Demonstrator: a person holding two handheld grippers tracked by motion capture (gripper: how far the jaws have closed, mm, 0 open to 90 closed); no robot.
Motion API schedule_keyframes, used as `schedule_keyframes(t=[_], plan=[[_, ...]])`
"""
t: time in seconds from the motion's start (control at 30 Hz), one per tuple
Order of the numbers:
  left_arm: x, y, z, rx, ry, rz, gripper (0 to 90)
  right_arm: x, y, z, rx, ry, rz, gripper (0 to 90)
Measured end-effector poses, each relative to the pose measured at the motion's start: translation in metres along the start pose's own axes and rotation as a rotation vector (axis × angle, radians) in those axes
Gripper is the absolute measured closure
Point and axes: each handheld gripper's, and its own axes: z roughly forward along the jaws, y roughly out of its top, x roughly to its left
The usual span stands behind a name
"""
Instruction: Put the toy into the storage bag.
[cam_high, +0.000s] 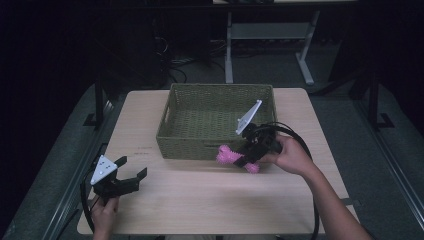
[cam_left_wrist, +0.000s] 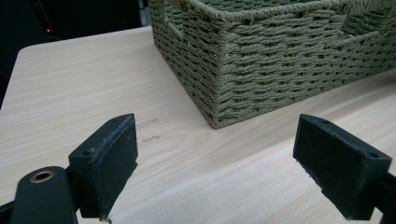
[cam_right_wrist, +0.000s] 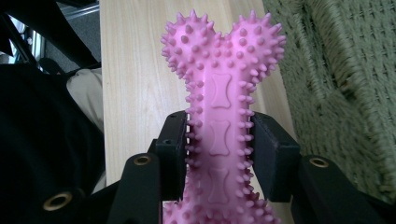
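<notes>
A pink spiky bone-shaped toy (cam_high: 235, 158) hangs just above the table in front of the woven green basket (cam_high: 200, 102). My right gripper (cam_high: 248, 159) is shut on its shaft; in the right gripper view both pads press the pink toy (cam_right_wrist: 220, 126) at its middle, and its knobbed end points away from me. My left gripper (cam_high: 131, 171) rests near the table's front left corner, open. In the left gripper view its two fingers (cam_left_wrist: 109, 158) stand wide apart with bare wood between them, facing the basket's near corner (cam_left_wrist: 219, 84).
The light wooden table (cam_high: 200, 200) has free room in front of the basket and on its left side. The basket's inside looks bare. A cable loops from the right gripper (cam_high: 300, 145) past the person's forearm. Dark floor and a desk frame (cam_high: 270, 35) lie beyond.
</notes>
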Motion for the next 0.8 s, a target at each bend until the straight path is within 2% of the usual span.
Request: schedule_keyframes(t=[0.5,0.8], plan=[[0.0,0.0,0.0,0.0,0.002,0.002,13.3,-0.009,0.01,-0.018,-0.015,-0.002,0.005,57.8],[0.0,0.0,0.0,-0.002,0.005,-0.001,13.3,-0.016,0.015,-0.026,-0.005,-0.016,0.012,57.8]])
